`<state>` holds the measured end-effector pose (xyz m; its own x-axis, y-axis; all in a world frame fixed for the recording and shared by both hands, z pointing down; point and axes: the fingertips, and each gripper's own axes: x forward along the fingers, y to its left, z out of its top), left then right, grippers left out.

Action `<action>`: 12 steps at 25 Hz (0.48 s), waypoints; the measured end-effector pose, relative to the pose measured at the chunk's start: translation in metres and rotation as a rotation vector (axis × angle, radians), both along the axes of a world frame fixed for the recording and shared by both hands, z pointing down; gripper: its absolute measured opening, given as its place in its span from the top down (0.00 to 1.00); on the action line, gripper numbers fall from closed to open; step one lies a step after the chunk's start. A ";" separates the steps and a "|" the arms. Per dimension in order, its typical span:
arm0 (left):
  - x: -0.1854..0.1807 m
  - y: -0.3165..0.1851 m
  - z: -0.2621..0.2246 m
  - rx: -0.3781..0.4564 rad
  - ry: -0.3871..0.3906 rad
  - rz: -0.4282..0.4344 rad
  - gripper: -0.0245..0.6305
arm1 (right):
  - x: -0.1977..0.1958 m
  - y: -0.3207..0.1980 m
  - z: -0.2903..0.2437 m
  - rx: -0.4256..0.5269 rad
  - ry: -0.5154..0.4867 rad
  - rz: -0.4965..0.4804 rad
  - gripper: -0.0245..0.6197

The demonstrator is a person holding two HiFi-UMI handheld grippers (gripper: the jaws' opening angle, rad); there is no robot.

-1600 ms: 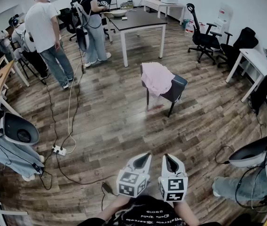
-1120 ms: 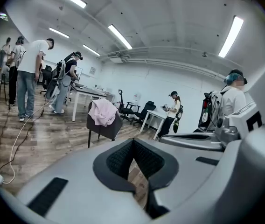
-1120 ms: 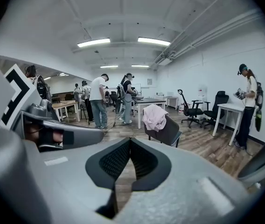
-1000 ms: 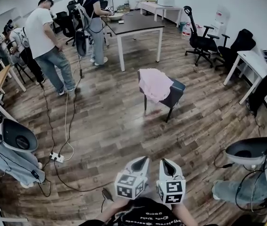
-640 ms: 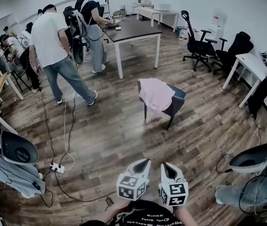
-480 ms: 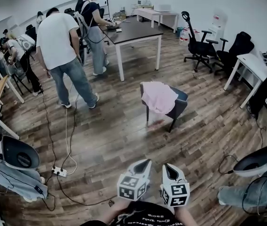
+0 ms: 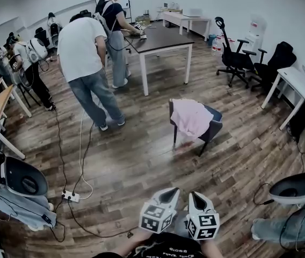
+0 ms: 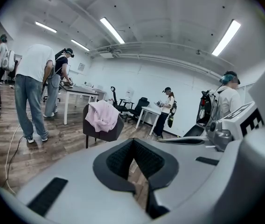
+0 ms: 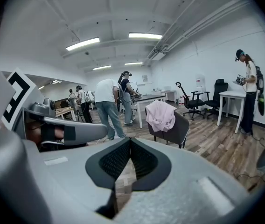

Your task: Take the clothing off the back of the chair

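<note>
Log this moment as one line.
pink cloth garment: draped over dark grey chair back | left gripper: shut, empty | right gripper: shut, empty

The wood-plank floor (image 7: 142, 155) carries a dark chair (image 7: 212, 128) at 3 o'clock from the head view's middle, with pink clothing (image 7: 190, 117) draped over its back. A white power strip (image 7: 71, 196) with trailing cables lies on the boards between 7 and 8 o'clock.

No words or numbers can be read with certainty. The black shirt (image 7: 168, 250) at the bottom edge of the head view carries pale lettering, upside down and too small to make out. The two white cubes (image 7: 157, 217) bear only black-and-white square marker patterns, not letters.
</note>
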<state>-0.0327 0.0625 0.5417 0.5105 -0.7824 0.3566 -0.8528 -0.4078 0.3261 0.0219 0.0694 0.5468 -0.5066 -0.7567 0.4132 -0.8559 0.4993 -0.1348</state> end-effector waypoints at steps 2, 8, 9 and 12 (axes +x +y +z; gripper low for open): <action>-0.003 -0.003 0.004 -0.008 -0.001 -0.003 0.95 | -0.003 -0.003 0.002 -0.003 0.003 -0.006 0.95; -0.015 -0.023 0.003 -0.006 0.006 -0.035 0.95 | -0.007 -0.026 0.003 -0.003 0.000 -0.012 0.95; -0.016 -0.027 0.003 -0.006 0.007 -0.040 0.95 | -0.007 -0.031 0.002 -0.001 0.000 -0.012 0.95; -0.019 -0.038 0.005 -0.010 0.010 -0.055 0.95 | -0.007 -0.045 0.001 0.004 -0.002 -0.012 0.95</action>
